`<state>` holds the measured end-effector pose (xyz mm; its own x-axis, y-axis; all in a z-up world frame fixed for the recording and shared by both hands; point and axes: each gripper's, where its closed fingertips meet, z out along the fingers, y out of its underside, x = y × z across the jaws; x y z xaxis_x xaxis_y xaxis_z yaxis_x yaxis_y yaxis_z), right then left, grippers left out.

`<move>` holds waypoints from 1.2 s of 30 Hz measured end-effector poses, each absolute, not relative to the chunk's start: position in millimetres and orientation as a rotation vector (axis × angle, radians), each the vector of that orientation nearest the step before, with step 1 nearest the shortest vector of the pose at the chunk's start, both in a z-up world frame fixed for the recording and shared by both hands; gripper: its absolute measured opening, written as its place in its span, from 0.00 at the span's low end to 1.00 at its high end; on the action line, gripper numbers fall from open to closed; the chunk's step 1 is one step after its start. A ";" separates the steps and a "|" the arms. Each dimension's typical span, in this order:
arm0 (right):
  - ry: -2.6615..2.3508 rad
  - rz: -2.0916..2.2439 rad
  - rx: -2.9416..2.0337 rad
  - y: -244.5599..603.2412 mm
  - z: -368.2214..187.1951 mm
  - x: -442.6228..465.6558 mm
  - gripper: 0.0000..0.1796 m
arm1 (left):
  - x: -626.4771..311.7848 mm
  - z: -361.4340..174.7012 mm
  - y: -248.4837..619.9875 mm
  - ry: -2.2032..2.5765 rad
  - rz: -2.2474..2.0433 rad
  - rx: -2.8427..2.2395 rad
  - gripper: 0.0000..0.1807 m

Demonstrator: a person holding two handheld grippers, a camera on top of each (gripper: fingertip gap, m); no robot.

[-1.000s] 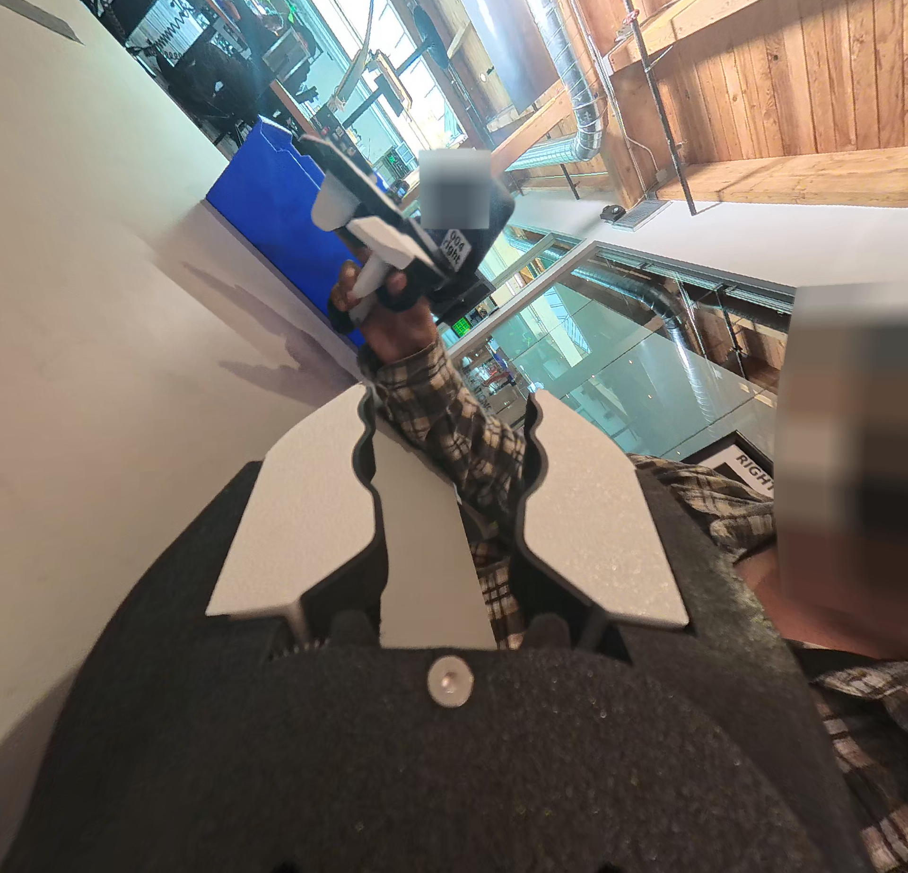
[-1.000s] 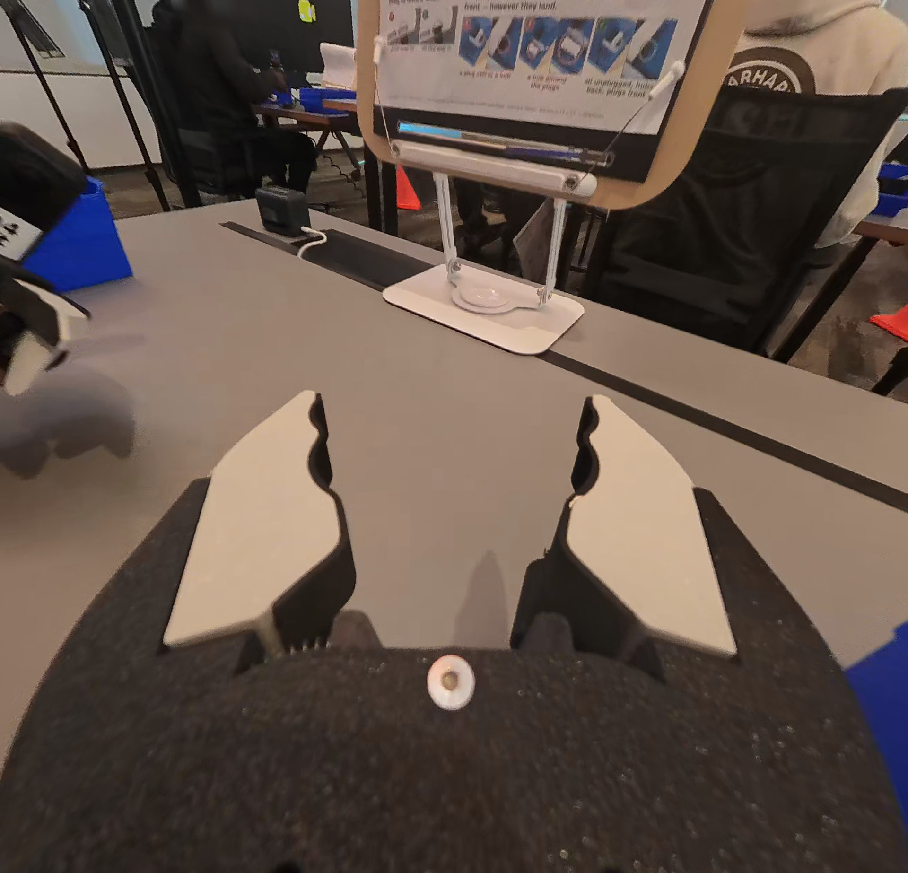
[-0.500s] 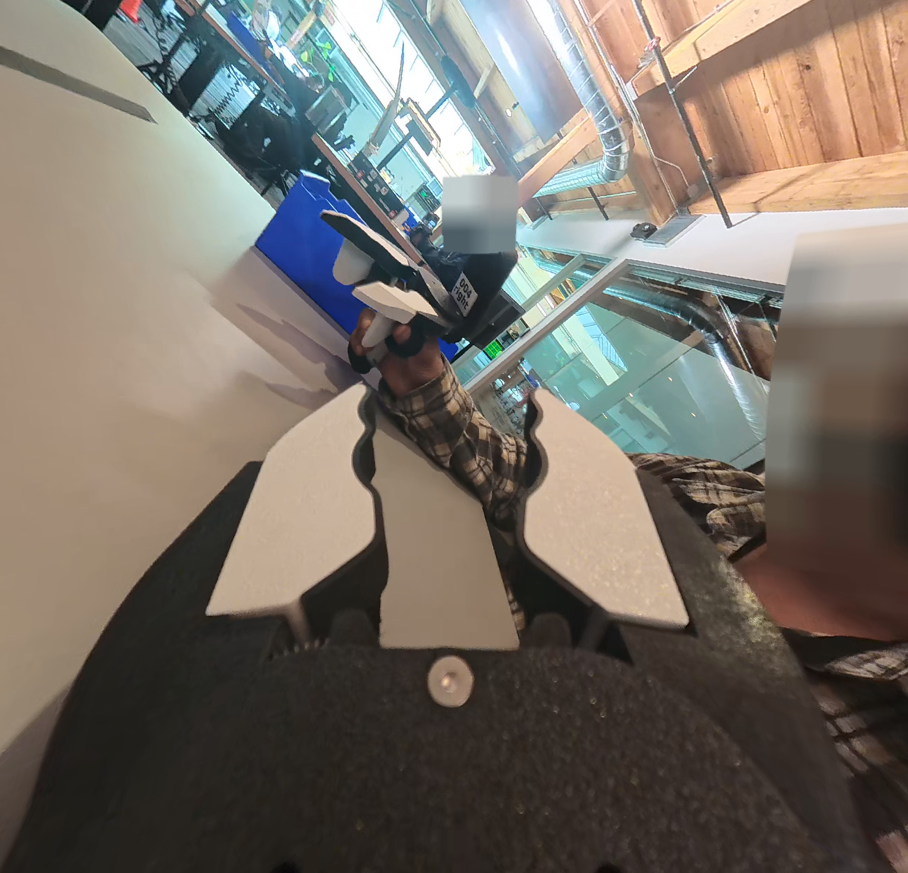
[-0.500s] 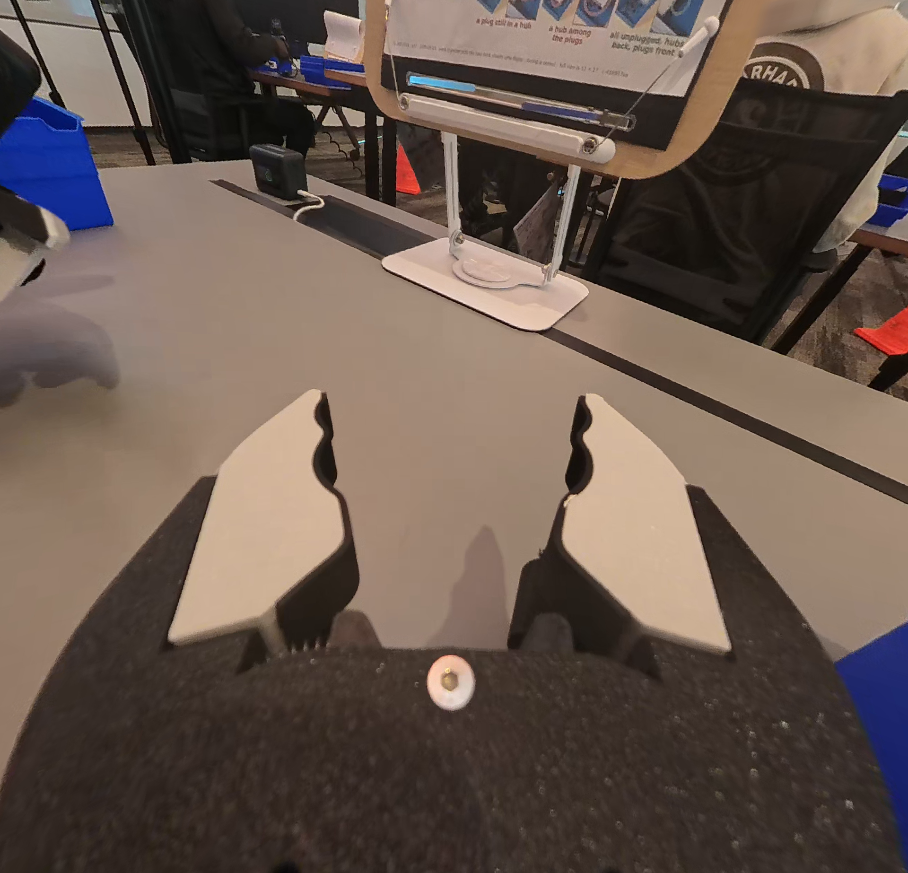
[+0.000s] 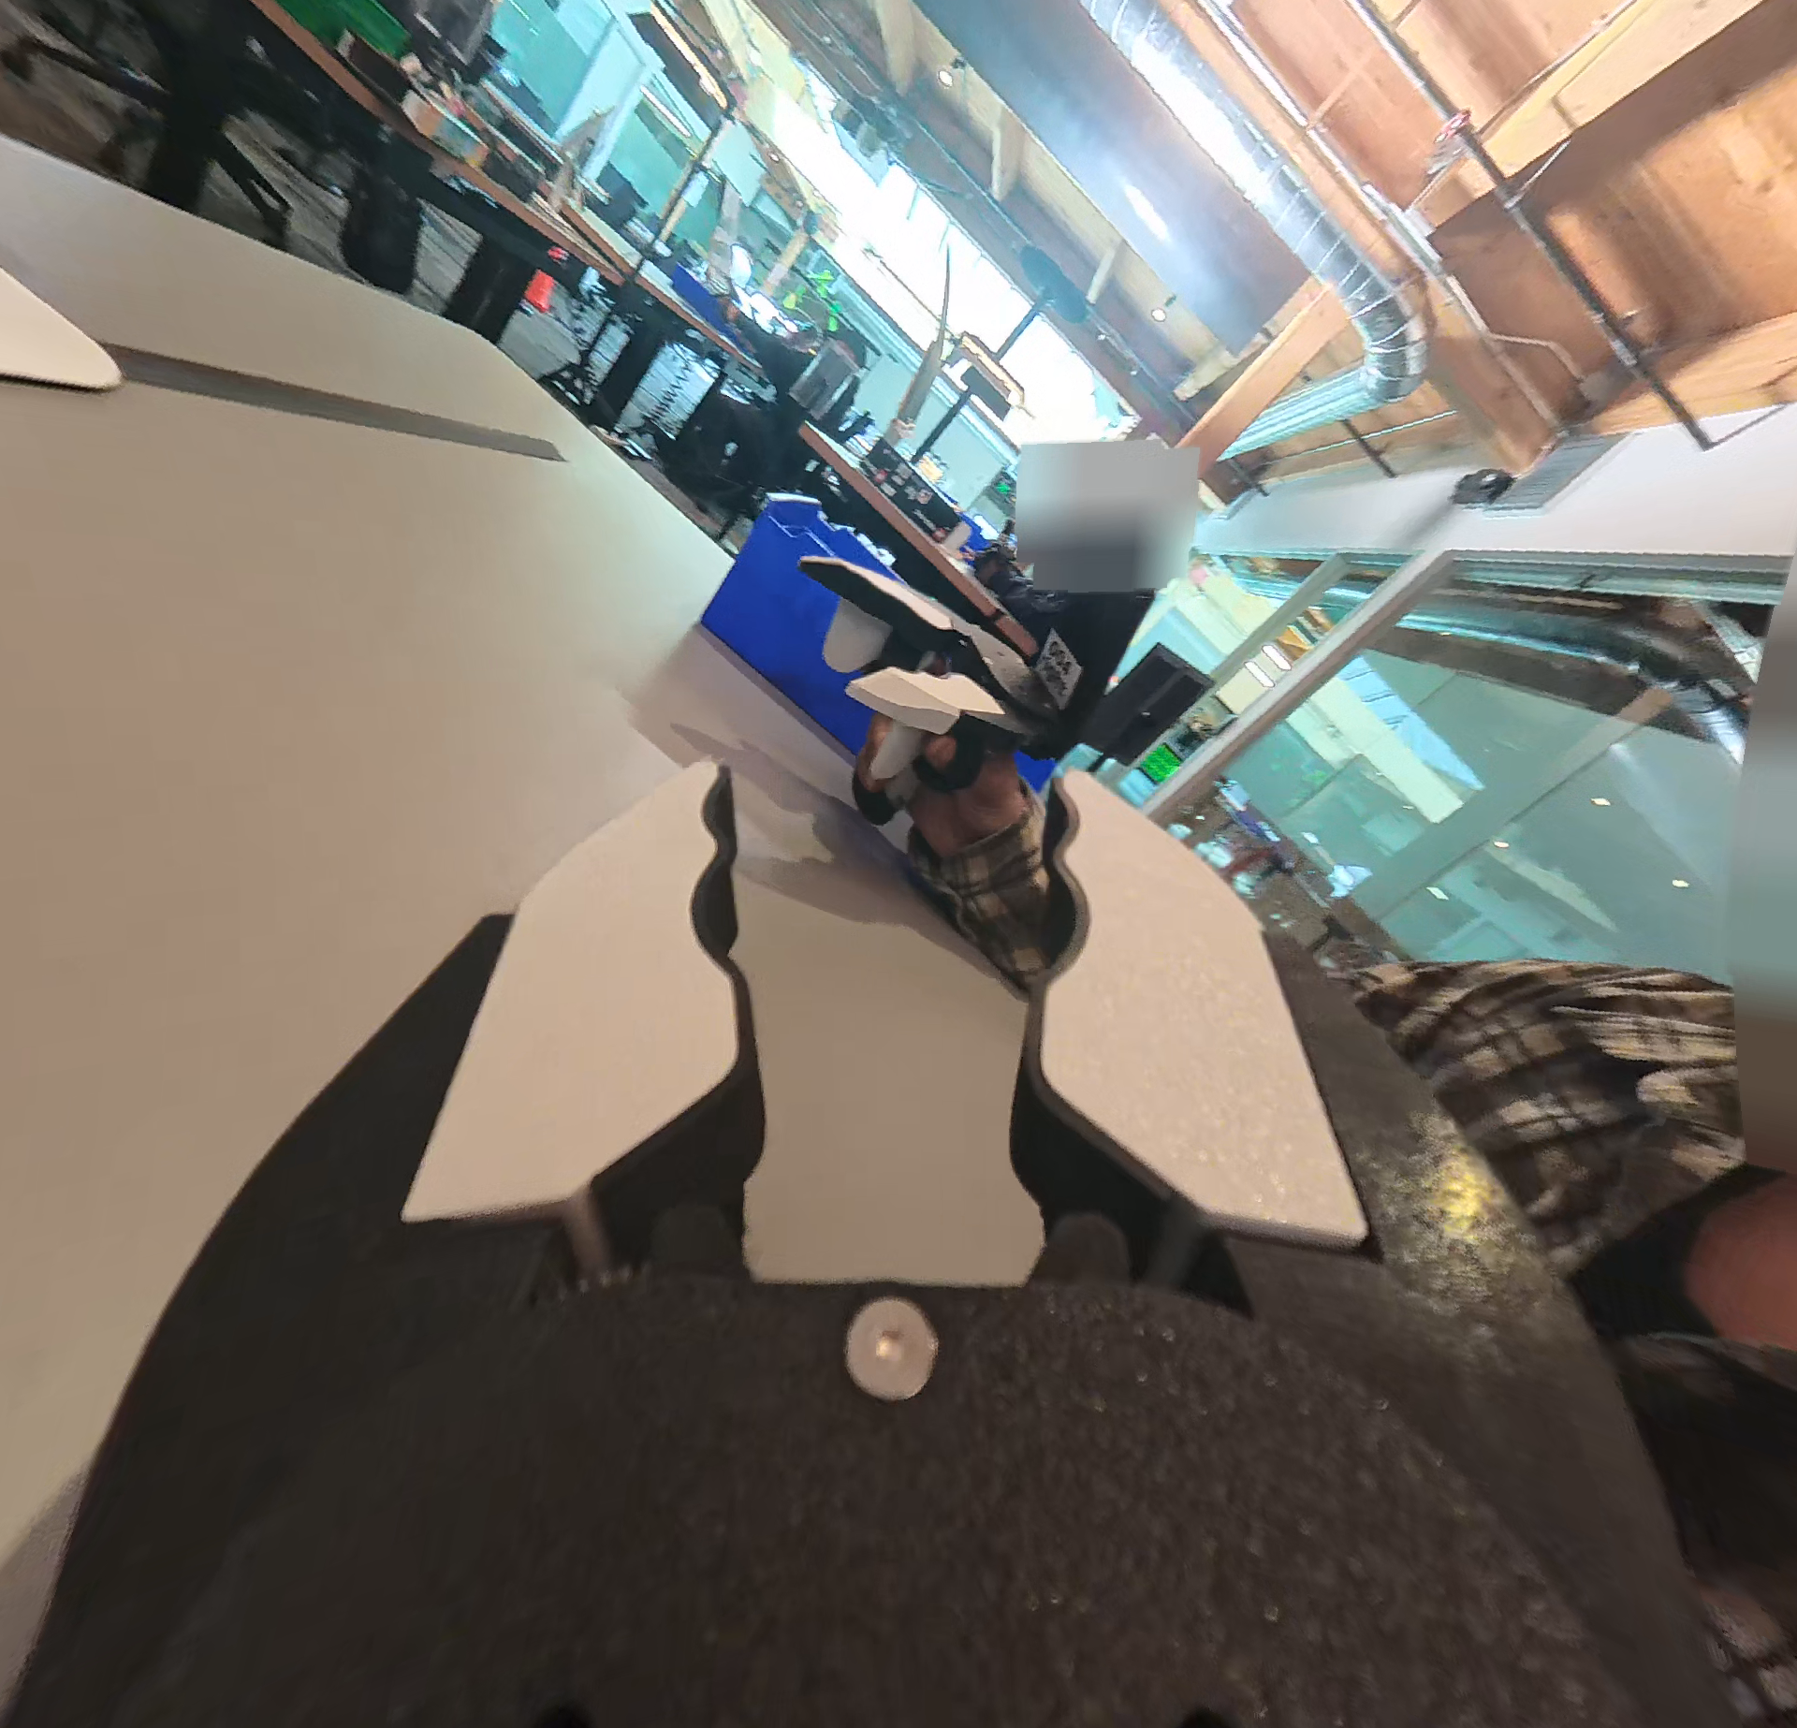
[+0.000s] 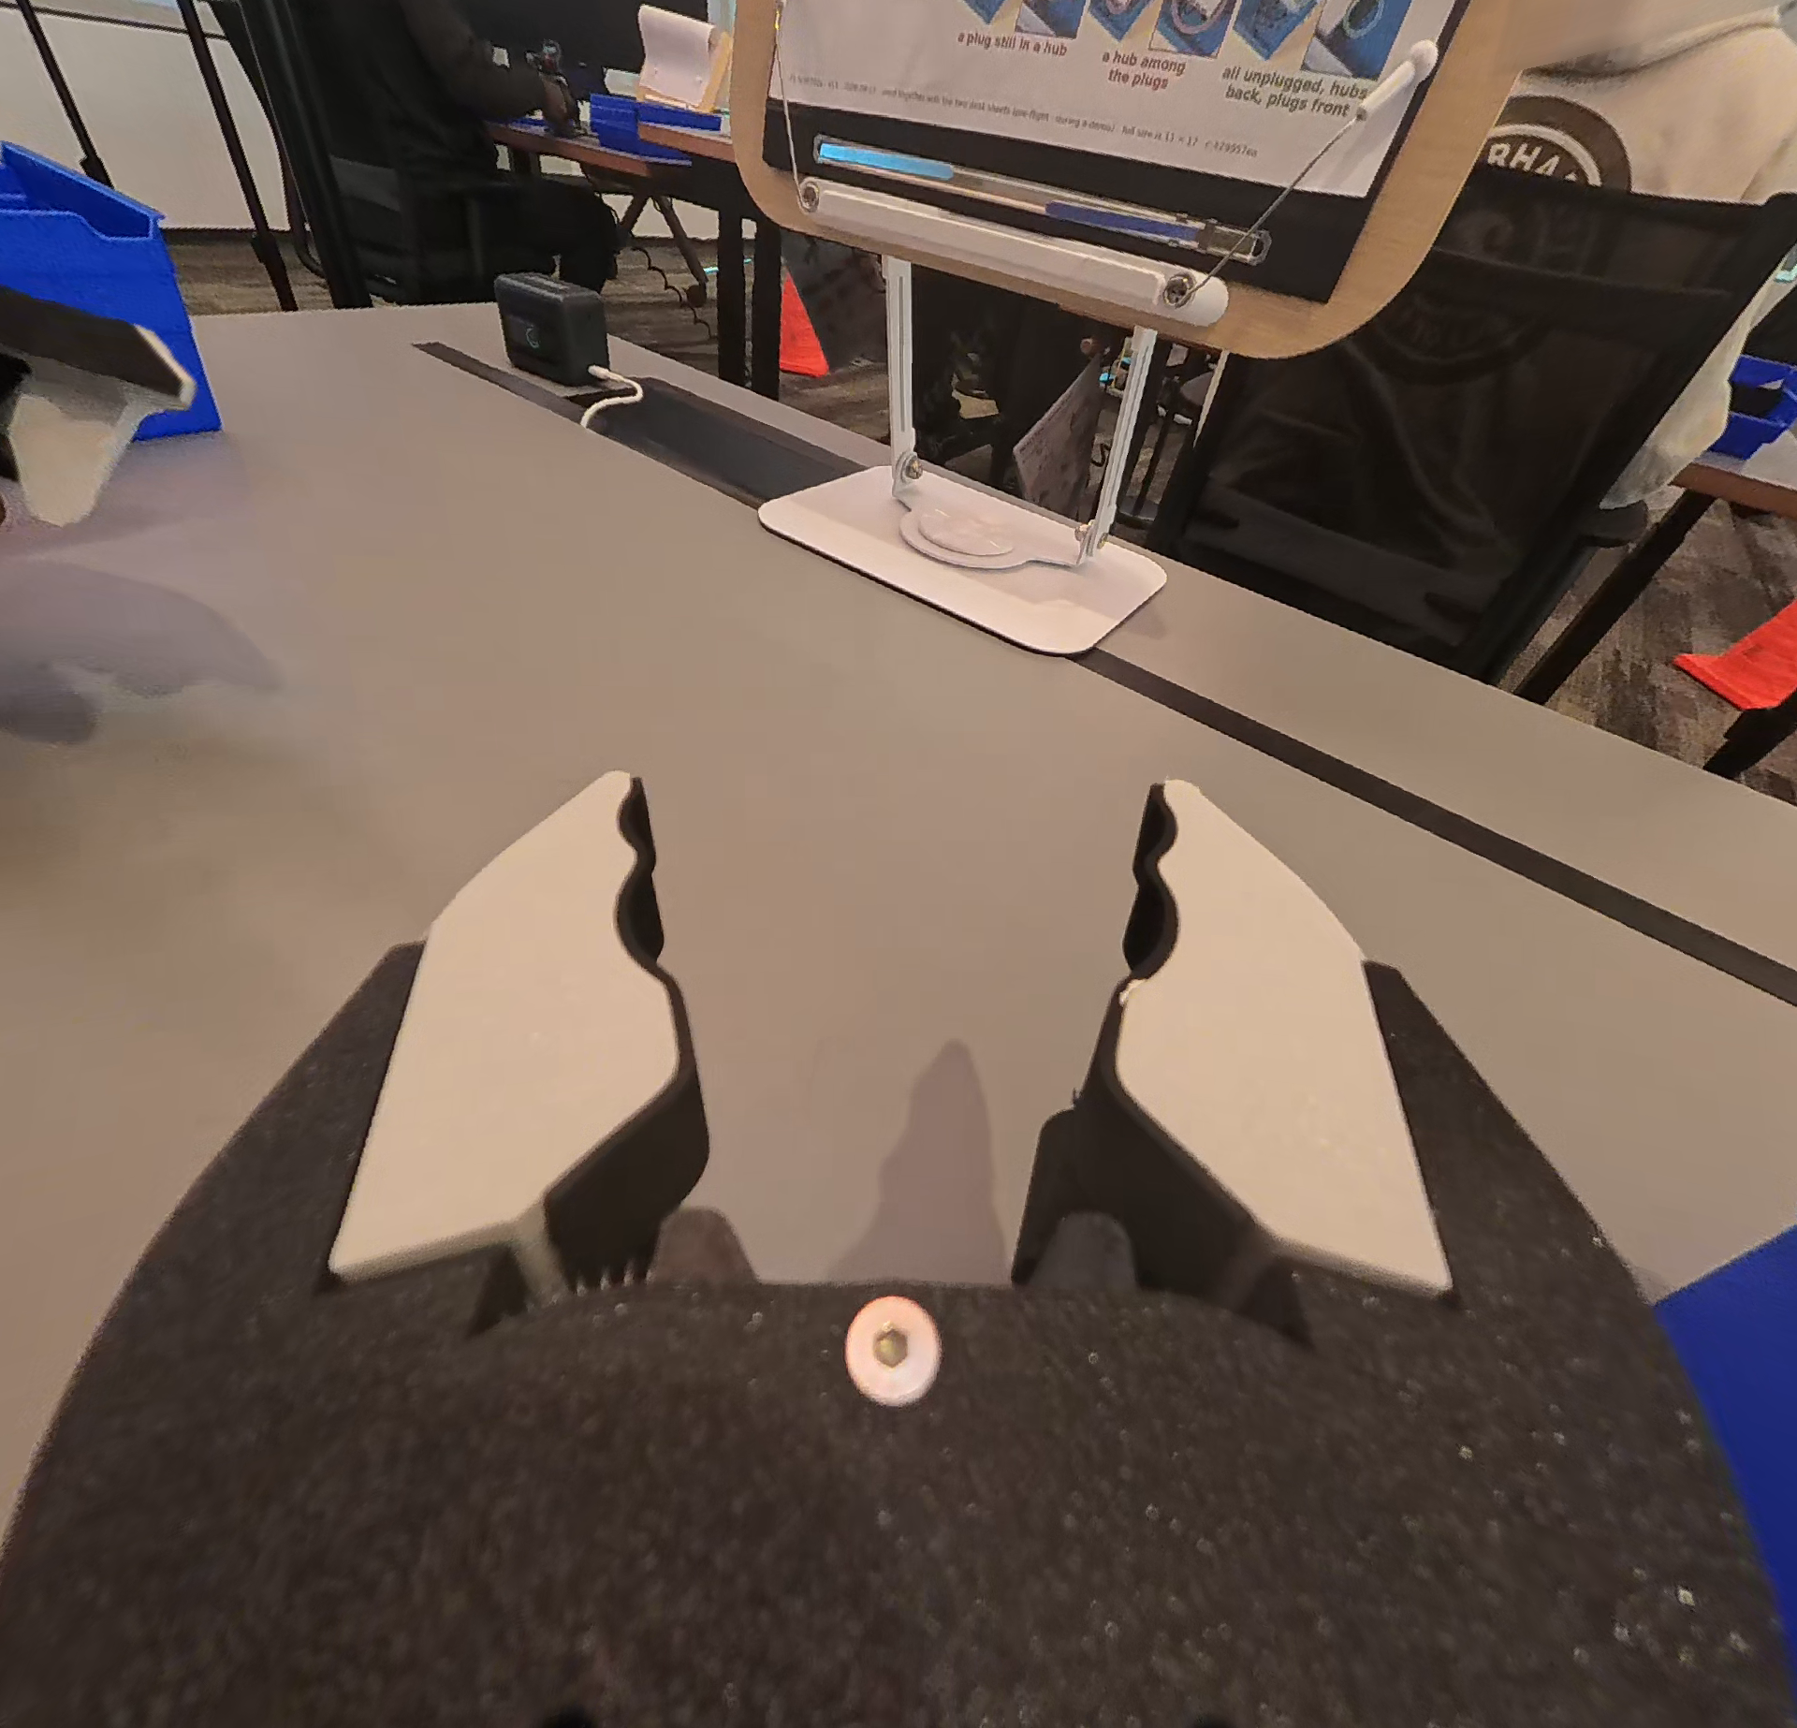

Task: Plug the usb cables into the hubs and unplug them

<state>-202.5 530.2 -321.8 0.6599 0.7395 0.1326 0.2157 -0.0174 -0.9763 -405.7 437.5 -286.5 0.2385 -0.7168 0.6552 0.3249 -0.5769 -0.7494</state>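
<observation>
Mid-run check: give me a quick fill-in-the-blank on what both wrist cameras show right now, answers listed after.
1. Both the left gripper and the right gripper are ____ and hold nothing.
2. The bin at the table's far left is ____ in colour.
3. The document stand has a ____ base.
4. The sleeve behind the right gripper is ____-patterned.

Answers: open; blue; white; plaid

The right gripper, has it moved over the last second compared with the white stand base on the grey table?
Yes. The right gripper pulled back from the white stand base.
</observation>
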 end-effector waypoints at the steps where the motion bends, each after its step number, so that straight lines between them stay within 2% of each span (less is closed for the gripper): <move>1: -0.811 0.499 -1.573 529.9 -321.9 -202.2 0.52 | -407.3 -286.6 438.9 0.372 -1.462 -1.630 0.33; 9: -0.803 0.472 -1.569 528.7 -319.5 -200.1 0.52 | -427.8 -284.2 452.6 0.335 -1.199 -1.601 0.34; 36: -0.767 0.432 -1.505 528.8 -305.8 -193.9 0.49 | -449.0 -278.9 461.0 0.307 -0.996 -1.560 0.36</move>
